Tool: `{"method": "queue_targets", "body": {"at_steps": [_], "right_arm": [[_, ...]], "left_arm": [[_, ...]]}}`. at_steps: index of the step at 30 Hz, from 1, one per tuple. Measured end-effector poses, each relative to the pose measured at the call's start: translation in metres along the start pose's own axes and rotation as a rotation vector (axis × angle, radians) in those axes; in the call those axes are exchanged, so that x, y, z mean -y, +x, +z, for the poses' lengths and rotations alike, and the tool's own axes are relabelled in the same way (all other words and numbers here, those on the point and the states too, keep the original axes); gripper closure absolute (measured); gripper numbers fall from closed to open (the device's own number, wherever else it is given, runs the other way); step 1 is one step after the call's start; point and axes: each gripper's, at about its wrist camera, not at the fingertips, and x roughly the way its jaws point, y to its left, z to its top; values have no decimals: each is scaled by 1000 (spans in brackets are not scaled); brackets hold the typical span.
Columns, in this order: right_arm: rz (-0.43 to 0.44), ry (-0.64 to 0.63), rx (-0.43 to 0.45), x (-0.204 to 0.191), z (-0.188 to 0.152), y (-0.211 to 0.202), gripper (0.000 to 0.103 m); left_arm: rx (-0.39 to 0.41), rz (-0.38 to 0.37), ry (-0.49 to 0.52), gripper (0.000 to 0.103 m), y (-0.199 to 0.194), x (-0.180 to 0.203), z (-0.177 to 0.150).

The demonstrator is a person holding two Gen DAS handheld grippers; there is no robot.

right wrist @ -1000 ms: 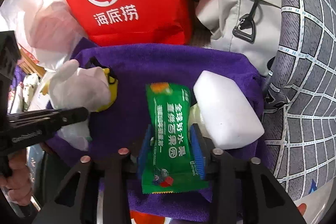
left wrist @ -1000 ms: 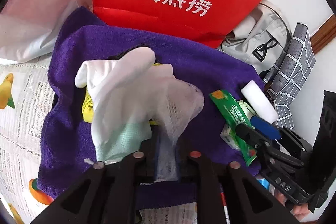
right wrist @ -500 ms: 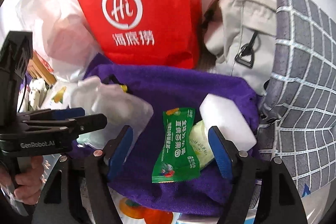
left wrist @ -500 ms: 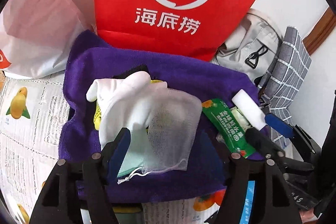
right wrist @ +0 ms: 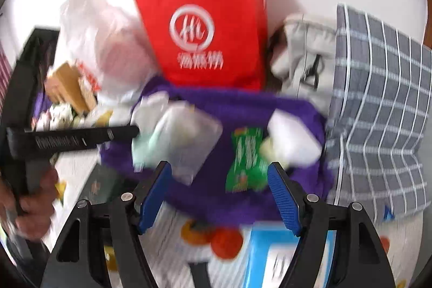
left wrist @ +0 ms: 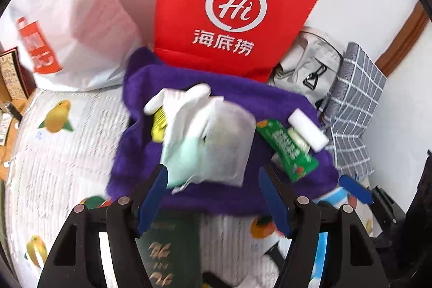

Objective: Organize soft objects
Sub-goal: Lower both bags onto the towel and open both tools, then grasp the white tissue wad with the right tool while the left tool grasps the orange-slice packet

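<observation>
White quilted bedspread printed with oranges and pears [left wrist: 67,153], lying under everything, backed by a pale wall at the top of both frames.

Nearest, at the lower centre of the left wrist view: left gripper [left wrist: 213,196], blue pads spread wide, nothing pinched; dark green booklet [left wrist: 172,247] below, between its arms. At the lower centre of the right wrist view: right gripper [right wrist: 220,196], jaws apart and closing slightly, nothing between them; blue and white box [right wrist: 272,258] under its right arm.

Just beyond, mid-frame: purple fleece towel [left wrist: 243,196] spread flat, carrying the soft things. On its left half, heaped: white cloth glove [left wrist: 186,101], translucent white mesh pouch [left wrist: 229,145], pale green fabric [left wrist: 181,163] under the pouch, yellow item [left wrist: 158,126] partly hidden. On its right half: green foil snack packet [left wrist: 286,147] beside white foam block [left wrist: 307,130], touching or nearly so.

Farther, upper centre: red paper bag with white logo [left wrist: 229,4], upright against the towel's far edge. Upper left: white plastic bag [left wrist: 67,18]. Right: grey backpack [left wrist: 305,64] and grey checked cloth [left wrist: 359,99].

Likely risks: pulling the loosely stacked glove and pouch out of order with a low left pad; snagging the towel's near edge and dragging the whole pile; catching the pouch's drawstring; misjudging a reach from the blurred right view; bumping one gripper against the other over so small a towel.
</observation>
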Motion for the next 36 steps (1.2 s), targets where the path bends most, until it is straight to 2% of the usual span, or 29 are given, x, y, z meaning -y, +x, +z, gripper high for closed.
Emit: {"method": "queue_targets", "body": {"at_steps": [4,11,14,17,18,19,21,22,25,31,36], "right_arm": [[34,-11,-45,-15,-41,-7,47],[79,-43,-105,-52,-113,-20,48],[99,-43,-131,-64,-135,-19,48],[73,-67,-162,-73,-150,-9,49],[51,-76,-167,-76,-155,-4,56],[38,-81,-170,-78,-159,-2,71],[1,-85,-135,-80,-164,-5,79],[10,-72,-138,-80,-165,-9,83],[69,-51,-112,-80,-165,-27,83],[71,29,-26,-62,-177,-79,83],[-40,78,-34,-32,-201,-101,83]], "left_arm": [[20,22,-9,35,-16,-12,-26],[28,39,-19,35,-45,-32,-82],[32,38,-6,35,-58,-35,-106],[30,31,4,35,-66,-36,-126],[28,29,6,35,-68,-36,-133],[23,27,9,35,-69,-36,-139],[9,24,6,35,-71,-36,-150],[2,24,5,35,-71,-35,-154],[-9,35,23,35,-72,-30,-164],[-26,32,25,35,-67,-21,-181],[-73,34,37,35,-51,-6,-196]]}}
